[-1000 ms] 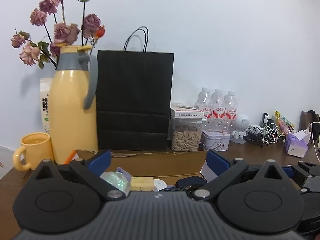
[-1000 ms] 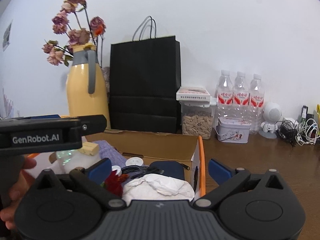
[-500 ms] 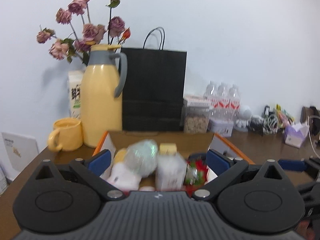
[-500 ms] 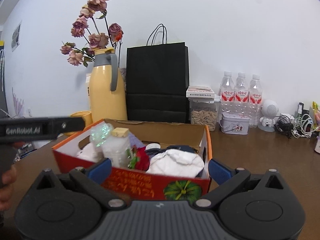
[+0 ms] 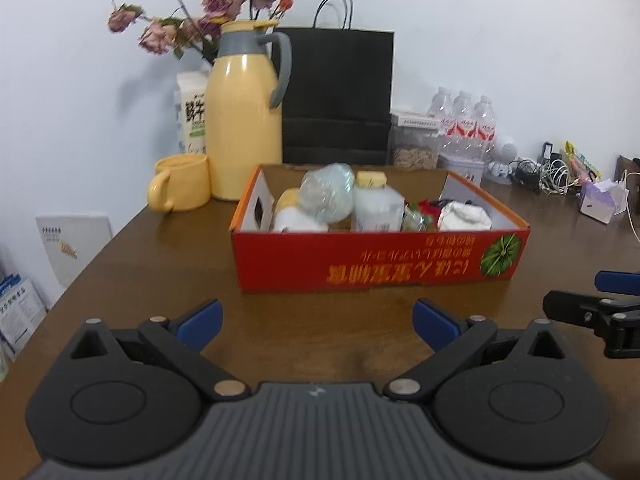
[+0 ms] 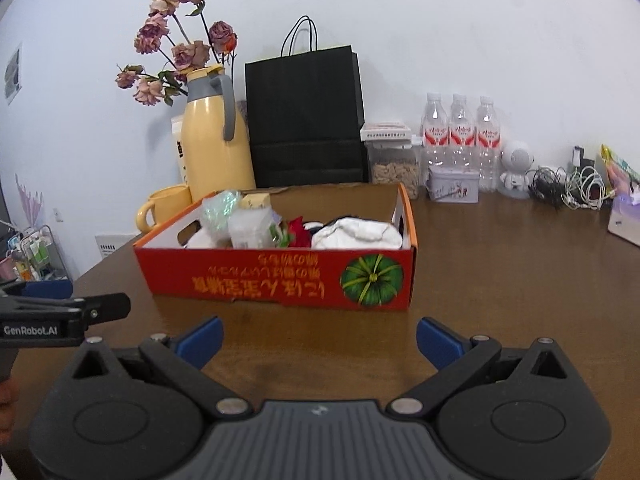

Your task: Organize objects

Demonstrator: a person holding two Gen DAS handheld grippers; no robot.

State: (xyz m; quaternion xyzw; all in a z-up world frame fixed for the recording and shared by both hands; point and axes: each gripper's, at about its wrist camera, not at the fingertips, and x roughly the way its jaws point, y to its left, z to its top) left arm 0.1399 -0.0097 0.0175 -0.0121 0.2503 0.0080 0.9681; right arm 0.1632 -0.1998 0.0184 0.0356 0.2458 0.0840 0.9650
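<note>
A red cardboard box [image 5: 380, 264] [image 6: 276, 276] stands on the brown table, holding a shiny wrapped ball [image 5: 328, 192], a white jar with a cork lid [image 5: 376, 208], a white cloth bundle [image 5: 464, 216] [image 6: 356, 234] and a red item [image 6: 296, 230]. My left gripper [image 5: 318, 322] is open and empty, in front of the box. My right gripper [image 6: 318, 338] is open and empty, also short of the box. Each gripper shows at the other view's edge.
Behind the box stand a yellow thermos [image 5: 244, 120], a yellow mug [image 5: 180, 188], a black paper bag [image 5: 336, 96], a jar of seeds [image 6: 394, 168], three water bottles [image 6: 460, 132], a tin [image 6: 452, 188] and tangled cables [image 6: 568, 188]. The table's left edge [image 5: 60, 300] is close.
Both grippers have pulled back from over the box toward the table's front, staying open and empty. The whole box front now shows.
</note>
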